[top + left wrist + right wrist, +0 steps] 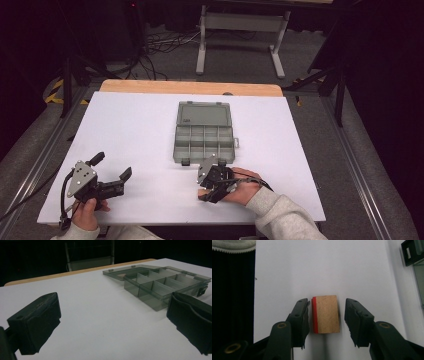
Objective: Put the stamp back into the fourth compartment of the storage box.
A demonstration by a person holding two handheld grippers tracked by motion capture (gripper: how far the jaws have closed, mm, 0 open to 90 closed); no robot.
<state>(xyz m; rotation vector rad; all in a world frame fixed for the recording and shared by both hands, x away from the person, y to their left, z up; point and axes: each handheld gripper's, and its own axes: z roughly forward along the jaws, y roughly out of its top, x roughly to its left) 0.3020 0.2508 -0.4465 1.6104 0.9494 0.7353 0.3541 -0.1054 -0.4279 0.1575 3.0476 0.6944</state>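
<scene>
Presently the right gripper [325,320] straddles a small wooden block with one red face [325,314] lying on the white table [140,130]; its jaws flank without pressing, evidently for pickup. Left gripper [112,166] idles released, leaving the open grey compartment box [204,132] accessible.

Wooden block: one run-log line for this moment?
right claw: open, astride wooden block, not touching | left claw: open, empty | organiser box: lid open

Organizer box [414,255] cut off at the right gripper view's edge.
</scene>
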